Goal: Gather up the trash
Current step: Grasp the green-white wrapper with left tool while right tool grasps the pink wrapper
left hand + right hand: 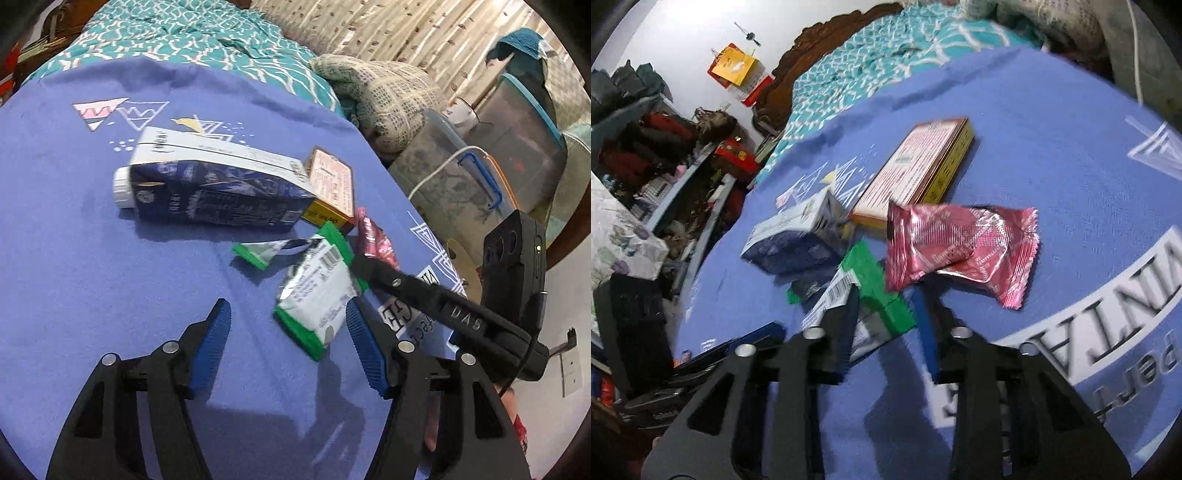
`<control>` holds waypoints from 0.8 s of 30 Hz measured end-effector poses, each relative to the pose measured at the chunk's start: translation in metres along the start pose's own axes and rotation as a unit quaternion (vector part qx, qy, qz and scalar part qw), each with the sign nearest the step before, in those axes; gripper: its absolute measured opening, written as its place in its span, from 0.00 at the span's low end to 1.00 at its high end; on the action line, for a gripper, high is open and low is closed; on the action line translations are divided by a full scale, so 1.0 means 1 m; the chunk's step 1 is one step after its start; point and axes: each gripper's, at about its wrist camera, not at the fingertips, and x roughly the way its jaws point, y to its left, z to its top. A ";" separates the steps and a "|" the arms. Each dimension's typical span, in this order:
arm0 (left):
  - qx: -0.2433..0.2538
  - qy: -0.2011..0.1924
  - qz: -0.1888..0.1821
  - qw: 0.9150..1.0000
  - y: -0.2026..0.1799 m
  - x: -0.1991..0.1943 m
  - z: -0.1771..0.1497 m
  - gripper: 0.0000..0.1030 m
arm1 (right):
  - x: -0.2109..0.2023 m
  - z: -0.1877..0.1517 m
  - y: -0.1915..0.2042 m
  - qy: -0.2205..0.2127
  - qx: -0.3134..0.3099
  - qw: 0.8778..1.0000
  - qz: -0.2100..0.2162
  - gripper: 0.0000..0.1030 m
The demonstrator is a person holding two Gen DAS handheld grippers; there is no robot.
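Blue cloth (92, 266) with white printed lettering covers the work surface; all trash lies clustered on it near the right edge. Items: milk carton (210, 184) on its side, cap to the left; flat box (332, 181) touching the carton's base; pink wrapper (960, 251); green-and-white wrapper (317, 295), torn open, a loose strip beside it. Left gripper (288, 332) hovers just short of the green wrapper, jaws spread wide, empty. Right gripper (886, 314) reaches in from the right with its jaws straddling the green wrapper's edge, partly closed; whether they actually pinch it I cannot tell, as motion blur obscures contact. Judgement: green wrapper is the current target, approached edge-on because it lies flat. Room: bed with teal patterned cover (192, 33) behind, leaf-print curtain (388, 29), lidded plastic bins (517, 129) alongside, cluttered shelves (665, 166).
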 end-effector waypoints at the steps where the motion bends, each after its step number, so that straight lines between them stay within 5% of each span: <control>1: 0.007 -0.001 0.001 1.000 -0.003 0.001 -0.001 0.60 | 0.004 -0.002 -0.001 0.014 0.013 0.999 0.028 0.18; 7: 0.024 -0.009 0.000 1.000 -0.007 0.002 -0.004 0.59 | 0.021 -0.004 -0.002 0.049 0.047 0.992 0.108 0.17; 9: 0.018 -0.006 -0.002 1.000 -0.004 0.003 -0.004 0.43 | 0.024 -0.004 0.001 0.048 0.045 0.992 0.105 0.17; 10: 0.013 0.006 -0.011 1.000 -0.001 0.006 -0.004 0.19 | 0.025 -0.003 0.003 0.047 0.041 0.993 0.099 0.17; 12: -0.004 0.008 -0.021 1.000 0.007 0.005 -0.004 0.07 | 0.027 -0.004 0.005 0.042 0.036 0.994 0.090 0.18; 18: -0.054 0.003 -0.028 0.998 0.033 -0.003 -0.005 0.05 | -0.022 -0.001 -0.012 -0.024 0.043 0.995 0.092 0.20; 19: -0.060 0.003 -0.032 0.998 0.036 -0.004 -0.006 0.05 | -0.033 0.001 -0.016 -0.038 0.039 0.995 0.084 0.23; 21: -0.064 0.002 -0.034 0.997 0.038 -0.005 -0.006 0.05 | -0.050 0.008 -0.030 -0.064 0.043 0.995 0.058 0.48; 22: -0.061 0.001 -0.031 0.998 0.036 -0.005 -0.006 0.05 | -0.057 0.011 -0.037 -0.080 0.051 0.995 0.037 0.72; 24: -0.049 -0.001 -0.020 0.999 0.030 -0.006 -0.007 0.05 | -0.069 0.020 -0.053 -0.116 0.064 0.991 -0.004 0.73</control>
